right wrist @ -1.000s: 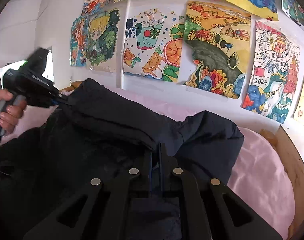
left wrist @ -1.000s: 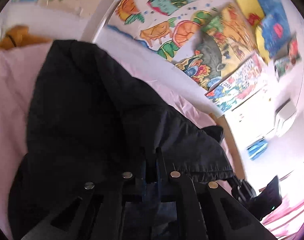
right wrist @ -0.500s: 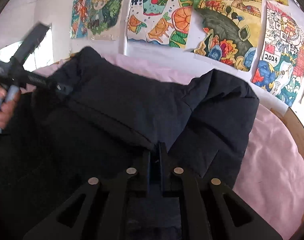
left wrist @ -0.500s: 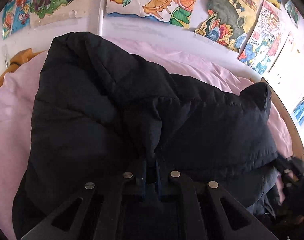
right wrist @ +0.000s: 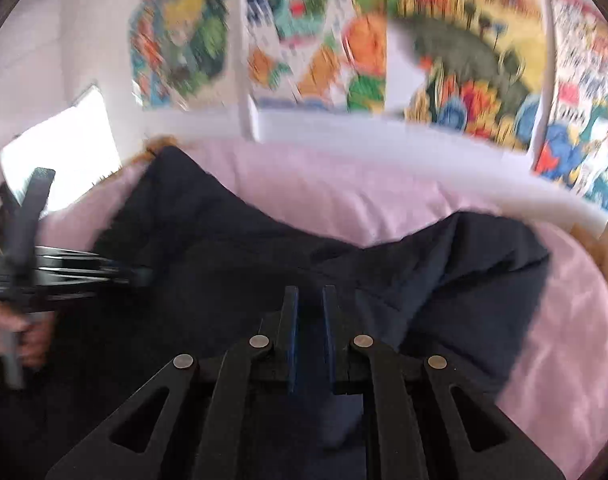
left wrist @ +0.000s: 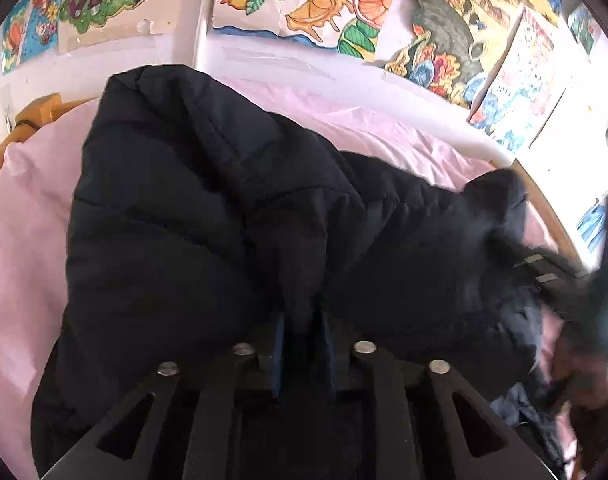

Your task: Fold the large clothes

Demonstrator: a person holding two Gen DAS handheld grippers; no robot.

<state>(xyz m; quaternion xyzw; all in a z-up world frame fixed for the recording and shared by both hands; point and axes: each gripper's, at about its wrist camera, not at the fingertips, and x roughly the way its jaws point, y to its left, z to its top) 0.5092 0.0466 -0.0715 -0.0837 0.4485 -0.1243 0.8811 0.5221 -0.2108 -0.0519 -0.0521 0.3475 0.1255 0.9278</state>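
A dark navy padded jacket [left wrist: 208, 216] lies bunched across a bed covered by a pink sheet [left wrist: 20, 240], below a wall of bright children's paintings [left wrist: 316, 8]. The left tool [left wrist: 302, 334] has its fingers drawn close together with a ridge of the jacket's fabric pinched between them. In the right wrist view, which is motion-blurred, the right tool [right wrist: 309, 312] hovers over the jacket's near edge with a narrow gap between its fingers and nothing visibly gripped. The wooden bed frame [left wrist: 36, 114] shows beyond the jacket's far corner.
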